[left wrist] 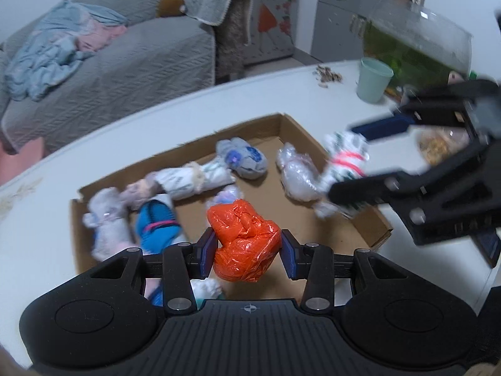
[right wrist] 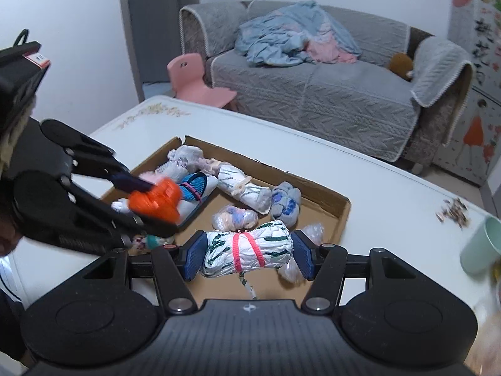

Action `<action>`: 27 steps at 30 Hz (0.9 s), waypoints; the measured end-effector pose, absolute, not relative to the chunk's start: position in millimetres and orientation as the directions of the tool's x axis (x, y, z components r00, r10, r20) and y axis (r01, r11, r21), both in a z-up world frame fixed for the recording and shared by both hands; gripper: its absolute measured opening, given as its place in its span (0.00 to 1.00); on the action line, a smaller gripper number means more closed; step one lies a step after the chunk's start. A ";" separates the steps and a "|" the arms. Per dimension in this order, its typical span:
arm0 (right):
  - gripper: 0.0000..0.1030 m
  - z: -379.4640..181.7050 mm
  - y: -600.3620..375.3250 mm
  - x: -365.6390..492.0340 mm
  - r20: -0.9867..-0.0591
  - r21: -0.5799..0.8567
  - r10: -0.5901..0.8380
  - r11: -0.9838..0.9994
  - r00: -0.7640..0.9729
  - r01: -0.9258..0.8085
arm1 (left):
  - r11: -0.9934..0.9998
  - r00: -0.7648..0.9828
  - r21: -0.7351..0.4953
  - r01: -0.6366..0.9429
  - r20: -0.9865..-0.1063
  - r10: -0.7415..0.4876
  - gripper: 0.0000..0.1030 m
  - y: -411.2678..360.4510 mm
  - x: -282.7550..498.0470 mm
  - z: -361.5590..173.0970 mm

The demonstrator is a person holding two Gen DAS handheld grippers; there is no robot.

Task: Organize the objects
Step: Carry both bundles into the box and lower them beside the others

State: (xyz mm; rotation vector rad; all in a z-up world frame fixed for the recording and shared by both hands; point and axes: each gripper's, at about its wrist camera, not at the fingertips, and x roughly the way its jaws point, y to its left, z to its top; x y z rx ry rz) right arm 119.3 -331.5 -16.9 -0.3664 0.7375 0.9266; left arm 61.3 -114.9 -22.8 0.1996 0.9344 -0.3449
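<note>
My left gripper (left wrist: 248, 249) is shut on an orange plastic bag bundle (left wrist: 245, 241), held above the near edge of a shallow cardboard tray (left wrist: 283, 122). My right gripper (right wrist: 249, 255) is shut on a white bundle with green marks, tied with pink bands (right wrist: 247, 249), held over the tray's (right wrist: 343, 210) near right part. In the left wrist view that white bundle (left wrist: 344, 159) and the right gripper (left wrist: 347, 163) hang over the tray's right side. The right wrist view shows the left gripper (right wrist: 147, 200) with the orange bundle (right wrist: 156, 200) at left. Several wrapped bundles lie in the tray.
The tray rests on a white table (left wrist: 40, 244). A pale green cup (left wrist: 374, 80) stands at the back right, beside a glass fish tank (left wrist: 416, 47). Scattered crumbs (left wrist: 328, 76) lie near the cup. A grey sofa (right wrist: 313, 94) and a pink chair (right wrist: 200, 78) stand beyond the table.
</note>
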 end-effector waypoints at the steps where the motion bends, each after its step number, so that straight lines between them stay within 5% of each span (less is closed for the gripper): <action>1: 0.53 -20.1 -327.9 126.6 -0.713 0.034 0.595 0.558 0.372 -0.829 | 0.921 0.539 0.028 0.389 -0.818 -0.202 0.47 -115.9 63.5 -29.5; 14: 0.53 -48.5 -296.5 156.2 -0.785 0.030 0.549 0.496 0.286 -0.868 | 0.913 0.440 -0.024 0.407 -0.871 -0.219 0.48 -112.8 94.6 -87.7; 27: 0.53 -72.2 -287.0 174.8 -0.816 0.099 0.531 0.514 0.226 -0.852 | 0.950 0.500 0.056 0.307 -0.859 -0.111 0.48 -98.8 111.4 -94.4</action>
